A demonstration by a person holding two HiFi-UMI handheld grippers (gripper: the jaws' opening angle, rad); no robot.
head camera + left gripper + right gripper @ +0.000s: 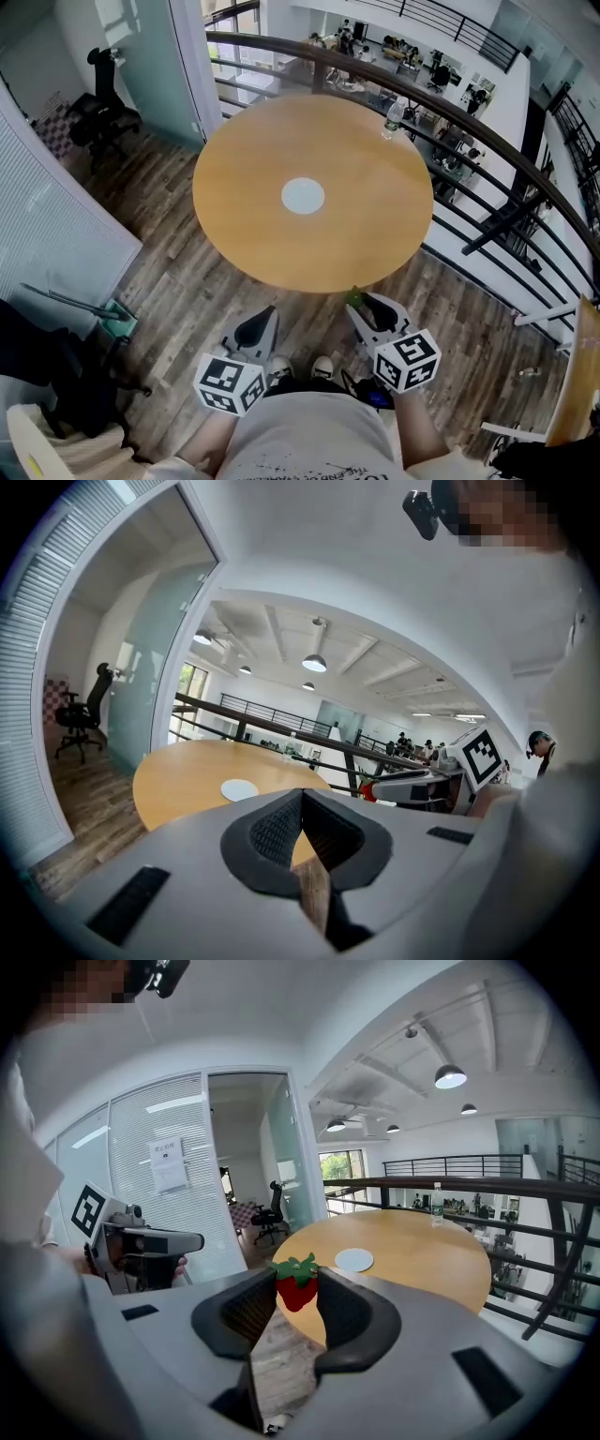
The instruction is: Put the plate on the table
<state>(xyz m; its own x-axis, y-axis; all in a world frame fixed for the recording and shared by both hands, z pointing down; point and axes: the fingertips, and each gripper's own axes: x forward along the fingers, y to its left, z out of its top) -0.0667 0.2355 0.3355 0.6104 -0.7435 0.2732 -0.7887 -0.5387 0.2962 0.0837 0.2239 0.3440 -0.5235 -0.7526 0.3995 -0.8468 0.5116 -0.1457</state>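
Our right gripper (296, 1286) is closed on a small red strawberry (298, 1299). Its green leaves poke up between the two dark pads, so the jaws stand fairly wide around it. Our left gripper (302, 797) is empty, its pad tips meeting with nothing between them. We hold both grippers low in front of our body, over the plank floor and short of the near edge of the round wooden worktop (244, 159). The plate (303, 196), small, white and flat, already lies at the worktop's centre, well apart from either gripper. A water bottle (394, 114) stands at the far edge, by the railing (487, 141). We judge the plate step finished, since the plate rests on the worktop and neither gripper touches it. The next move looks to be the strawberry's. It likely means carrying the right gripper forward over the worktop, perhaps to the plate, and opening only once the fruit is low enough not to roll off.
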